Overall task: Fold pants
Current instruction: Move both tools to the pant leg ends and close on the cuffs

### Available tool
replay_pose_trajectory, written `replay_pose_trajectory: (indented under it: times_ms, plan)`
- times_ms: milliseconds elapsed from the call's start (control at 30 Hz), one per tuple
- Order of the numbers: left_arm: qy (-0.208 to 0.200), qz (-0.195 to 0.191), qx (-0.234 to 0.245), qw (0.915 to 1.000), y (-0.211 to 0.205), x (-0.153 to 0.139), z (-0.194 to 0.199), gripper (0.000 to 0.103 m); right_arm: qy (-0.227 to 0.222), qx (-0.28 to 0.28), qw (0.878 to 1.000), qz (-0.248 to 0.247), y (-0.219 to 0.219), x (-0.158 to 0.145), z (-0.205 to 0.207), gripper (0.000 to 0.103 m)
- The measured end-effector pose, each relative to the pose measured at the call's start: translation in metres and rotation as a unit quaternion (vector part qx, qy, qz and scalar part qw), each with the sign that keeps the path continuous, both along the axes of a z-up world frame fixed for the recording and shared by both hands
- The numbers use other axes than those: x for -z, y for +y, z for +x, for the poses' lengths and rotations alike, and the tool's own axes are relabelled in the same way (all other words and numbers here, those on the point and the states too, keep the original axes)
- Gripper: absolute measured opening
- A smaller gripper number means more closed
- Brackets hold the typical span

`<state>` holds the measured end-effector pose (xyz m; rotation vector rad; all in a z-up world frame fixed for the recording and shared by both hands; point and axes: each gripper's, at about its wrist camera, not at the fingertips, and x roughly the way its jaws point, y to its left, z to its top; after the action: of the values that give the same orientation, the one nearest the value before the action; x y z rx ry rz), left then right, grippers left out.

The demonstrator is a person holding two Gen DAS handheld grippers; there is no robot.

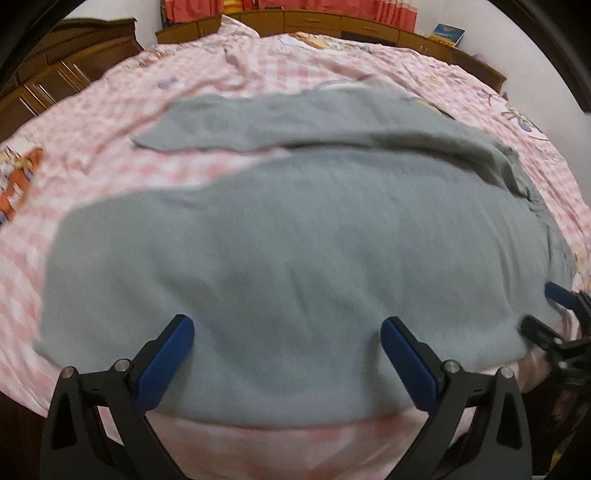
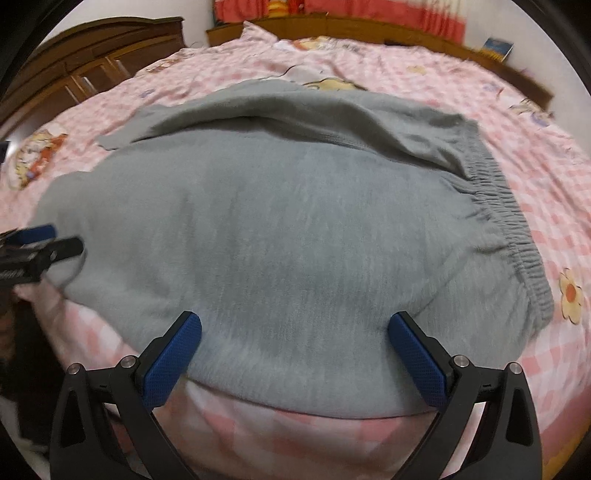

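Gray pants (image 2: 295, 229) lie spread out on a big bed with a pink checked sheet (image 1: 110, 110) that has cartoon pictures. Brown wooden cupboards (image 1: 55, 74) and red curtains (image 2: 369, 14) stand behind. The left gripper (image 1: 286, 332) and right gripper (image 2: 294, 328) hang over the near edge, both wide apart, holding nothing.

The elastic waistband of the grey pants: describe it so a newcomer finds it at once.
Start at the pink checked bedsheet. The grey fleece pants lie spread across it. Along their right edge runs the gathered elastic waistband, the only ribbed, puckered strip on otherwise smooth cloth.
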<state>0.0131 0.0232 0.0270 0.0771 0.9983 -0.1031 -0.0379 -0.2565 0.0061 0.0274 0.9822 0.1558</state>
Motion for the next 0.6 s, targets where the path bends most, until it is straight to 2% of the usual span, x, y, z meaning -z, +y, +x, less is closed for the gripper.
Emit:
replay_pose_trajectory:
  times_ms: [100,267,600]
  plan:
    - [-0.009,0.003,-0.009,0.9999,0.012,-0.015,0.015,0.103,0.01,-0.01,1.0,0.01,-0.013,-0.014,0.01,0.102]
    - [0.018,-0.01,-0.024,0.9995,0.032,-0.027,0.05,0.103,-0.015,-0.003,0.999,-0.032,-0.029,-0.036,0.031,0.102]
    - [0.014,-0.007,-0.073,0.9972,0.072,-0.05,0.141,0.103,-0.015,0.05,0.999,-0.003,-0.094,-0.059,0.109,0.101]
